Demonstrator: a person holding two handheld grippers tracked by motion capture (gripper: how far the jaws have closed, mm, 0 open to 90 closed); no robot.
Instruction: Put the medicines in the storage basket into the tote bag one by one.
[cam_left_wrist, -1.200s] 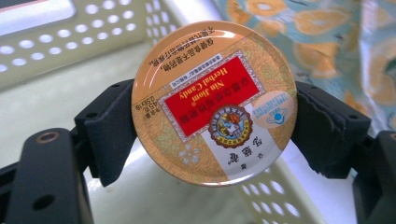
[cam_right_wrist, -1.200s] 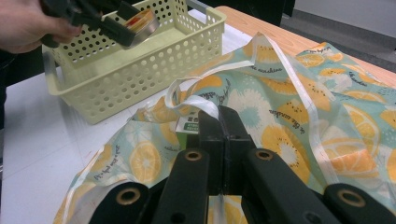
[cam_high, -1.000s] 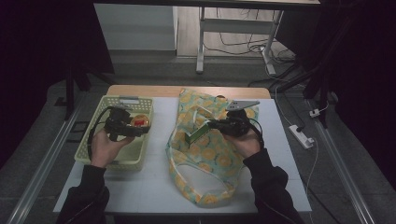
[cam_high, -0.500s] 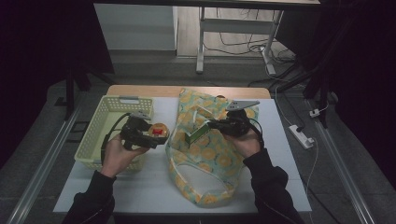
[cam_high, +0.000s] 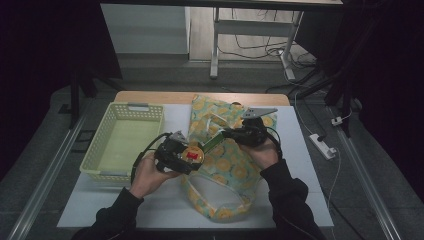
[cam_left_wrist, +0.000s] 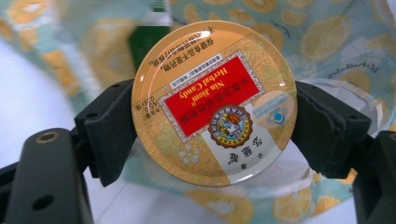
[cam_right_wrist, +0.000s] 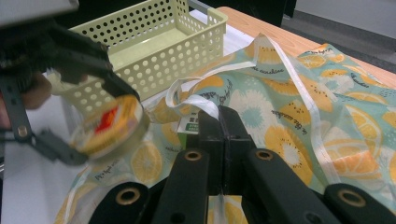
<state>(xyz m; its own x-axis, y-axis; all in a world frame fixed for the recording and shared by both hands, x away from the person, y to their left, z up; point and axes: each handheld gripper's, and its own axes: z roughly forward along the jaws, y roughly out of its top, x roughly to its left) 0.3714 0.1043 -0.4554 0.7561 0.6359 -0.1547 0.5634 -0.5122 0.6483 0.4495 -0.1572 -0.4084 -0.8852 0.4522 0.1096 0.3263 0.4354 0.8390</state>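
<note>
Between the left gripper's (cam_left_wrist: 212, 126) two black jaws sits a round candy tin (cam_left_wrist: 214, 103), pinched by its edges with the lid facing the camera, so that one's clearly got a solid hold. In the high view the tin (cam_high: 192, 155) hangs just above the near left edge of the fruit-print bag (cam_high: 225, 165), right by the bag's mouth, not inside it.

The right gripper (cam_high: 231, 134) has its jaws squeezed fully together on the bag's fabric next to the white handle strap (cam_right_wrist: 196, 100), apparently pulling the edge up to keep the bag open. There's a green box (cam_right_wrist: 190, 127) peeking out of the fabric just past those jaws; looks like it's in the bag already, can't say for sure.

Further left, the yellow-green basket (cam_high: 102, 150) looks empty.

So my read: picking out of the basket is done and the bag is held ready. What's left is getting the tin over the opening, dropping it in and letting go.
</note>
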